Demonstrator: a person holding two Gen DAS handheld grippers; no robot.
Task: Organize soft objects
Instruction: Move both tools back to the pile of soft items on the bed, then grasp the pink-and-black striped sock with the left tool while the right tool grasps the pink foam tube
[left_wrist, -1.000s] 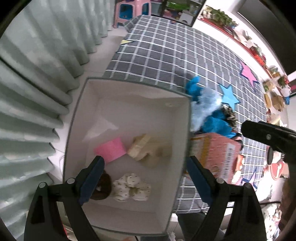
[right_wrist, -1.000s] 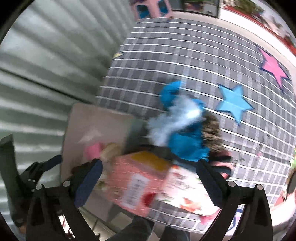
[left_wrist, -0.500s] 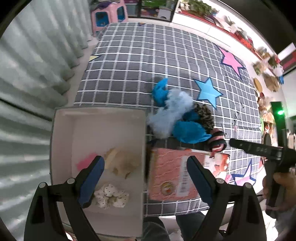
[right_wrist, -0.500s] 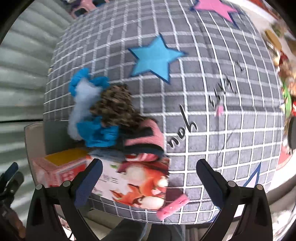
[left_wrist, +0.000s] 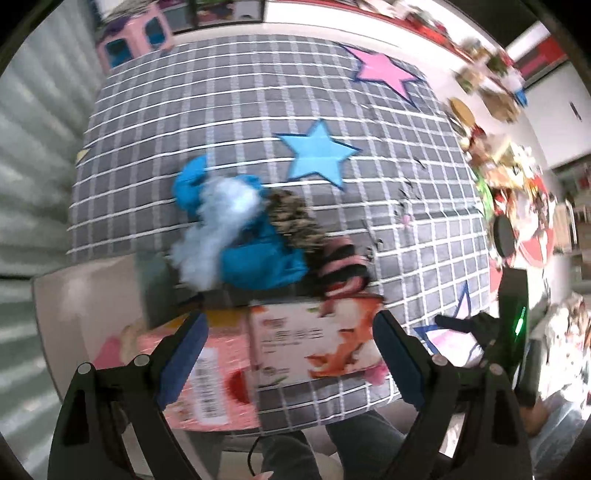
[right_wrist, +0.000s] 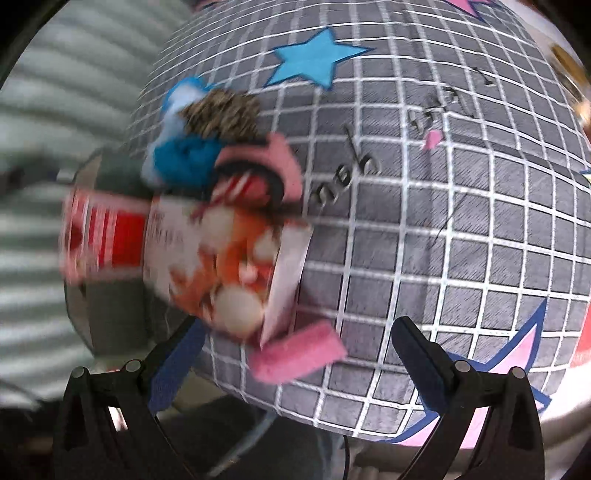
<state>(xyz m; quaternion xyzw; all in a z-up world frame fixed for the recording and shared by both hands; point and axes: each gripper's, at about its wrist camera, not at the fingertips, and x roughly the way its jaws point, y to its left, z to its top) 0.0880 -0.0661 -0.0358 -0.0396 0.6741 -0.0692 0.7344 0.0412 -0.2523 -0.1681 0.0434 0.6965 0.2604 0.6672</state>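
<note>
A pink carton (left_wrist: 258, 354) printed with an orange fox lies at the near edge of a grey checked bedspread (left_wrist: 229, 122), its red lettering too blurred to read; a white barcode label shows on its left face. Black script is stitched into the cloth (right_wrist: 343, 177), but no word can be made out for certain. Behind the carton, touching it, sits the pile of soft things: one blue plush (left_wrist: 258, 258), one pale fluffy piece (left_wrist: 221, 229), one leopard-print piece (left_wrist: 291, 221) and one pink-and-black striped piece (left_wrist: 343, 266). A single pink sponge (right_wrist: 295, 354) lies apart, just in front of the carton by the bed's edge. Two stars are sewn on the spread in the left wrist view, one blue (left_wrist: 317, 155), one pink (left_wrist: 384, 72). A white bin (left_wrist: 85, 288) stands against the bed's left side, beside the curtain. Right of the pile the bedspread lies bare. The left gripper (left_wrist: 291, 362) and the right gripper (right_wrist: 299, 365) both hover with jaws spread wide, grasping nothing.
</note>
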